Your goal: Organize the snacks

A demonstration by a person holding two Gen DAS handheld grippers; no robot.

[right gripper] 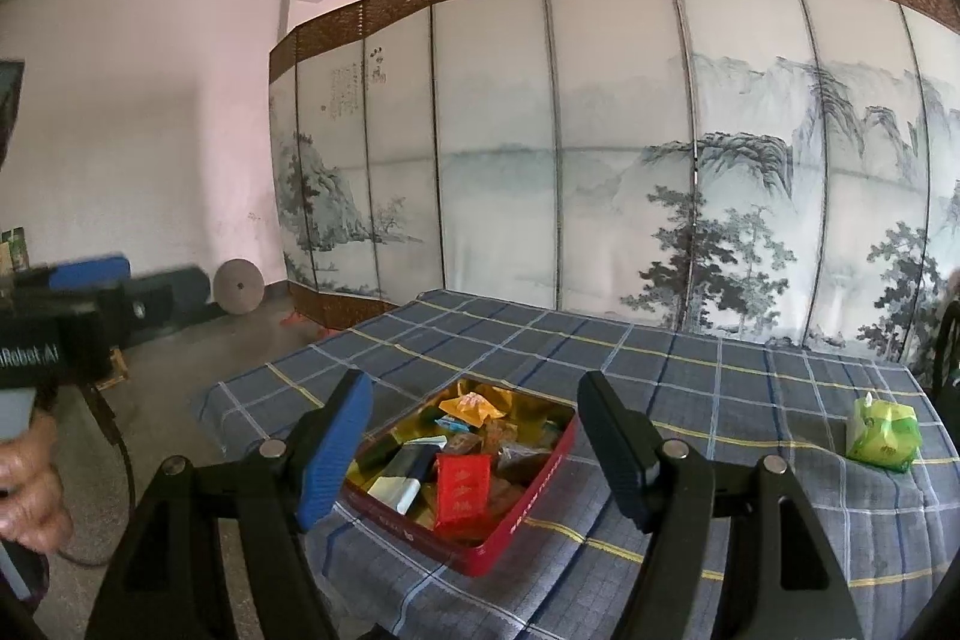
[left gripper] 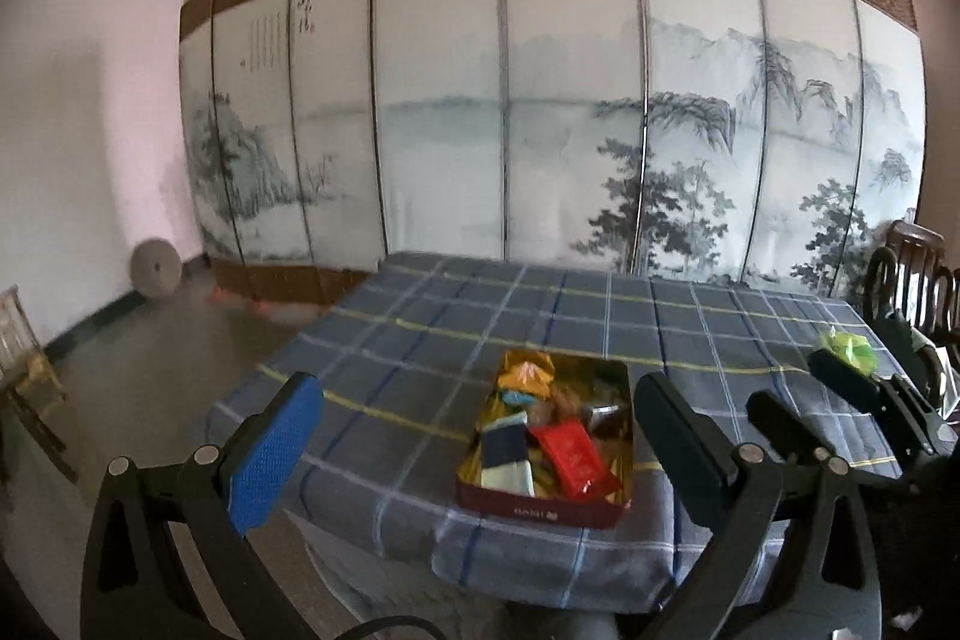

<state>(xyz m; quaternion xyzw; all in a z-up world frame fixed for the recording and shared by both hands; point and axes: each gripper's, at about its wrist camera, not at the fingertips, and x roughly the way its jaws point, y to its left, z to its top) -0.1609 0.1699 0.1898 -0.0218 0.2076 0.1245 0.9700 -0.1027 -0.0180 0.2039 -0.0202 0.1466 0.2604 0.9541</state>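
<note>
Currently, from my left wrist, my left tool hangs with fingers apart and empty above the near tabletop edge, the red snack tin lying between them, already mostly filled. From my right wrist, my right tool is likewise apart and empty; the green packet sits alone well right of the tin, so I judge fetching it comes next, nothing blocking.
</note>
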